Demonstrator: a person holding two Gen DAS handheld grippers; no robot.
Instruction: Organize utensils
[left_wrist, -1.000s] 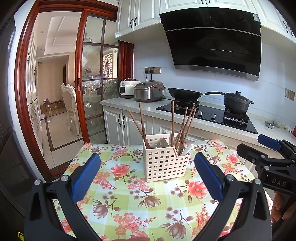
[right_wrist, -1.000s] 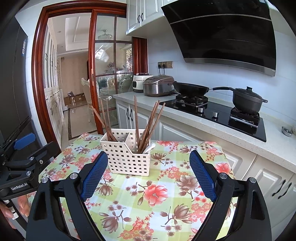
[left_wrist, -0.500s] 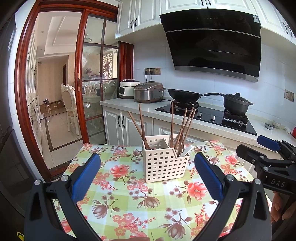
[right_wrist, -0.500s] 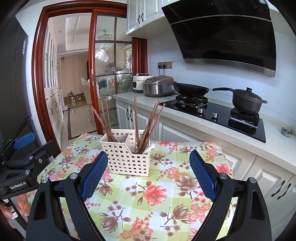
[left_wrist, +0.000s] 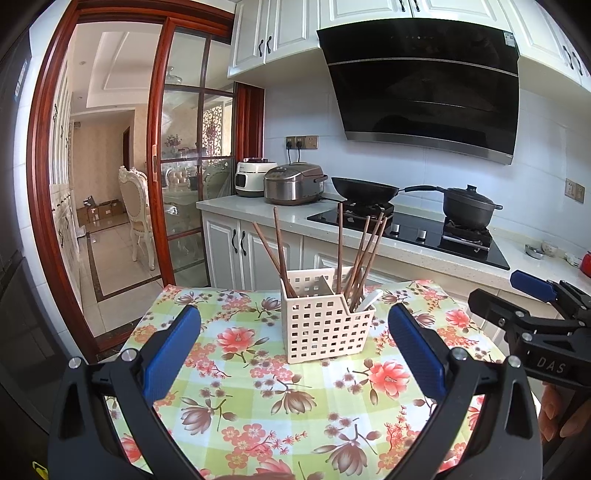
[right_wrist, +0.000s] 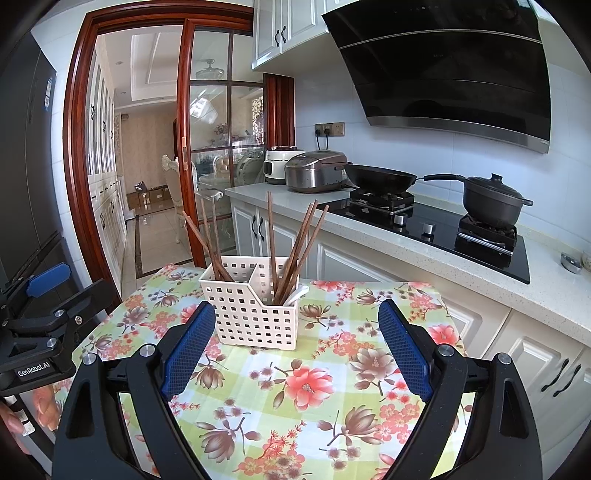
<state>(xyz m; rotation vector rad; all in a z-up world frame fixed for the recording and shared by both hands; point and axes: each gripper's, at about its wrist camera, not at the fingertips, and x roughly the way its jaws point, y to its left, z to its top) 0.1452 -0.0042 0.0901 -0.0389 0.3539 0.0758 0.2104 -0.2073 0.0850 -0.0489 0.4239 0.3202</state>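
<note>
Hovering short of the table (left_wrist: 236, 413), left gripper (left_wrist: 293, 352) has jaws wide, nothing between the ribbed blue pads; likely staged for a reach. Dead ahead stands the caddy (left_wrist: 325, 328): white perforated plastic, boxy, two compartments split by a divider. Left compartment holds two brown chopsticks (left_wrist: 280, 254) leaning outward; right one holds several more (right_wrist: 295, 251) fanned, plus a white spoon (right_wrist: 297, 294) poking over the rim. Tablecloth is glossy floral check. Right gripper (right_wrist: 297, 343) likewise gapes empty, near the caddy but apart.
</note>
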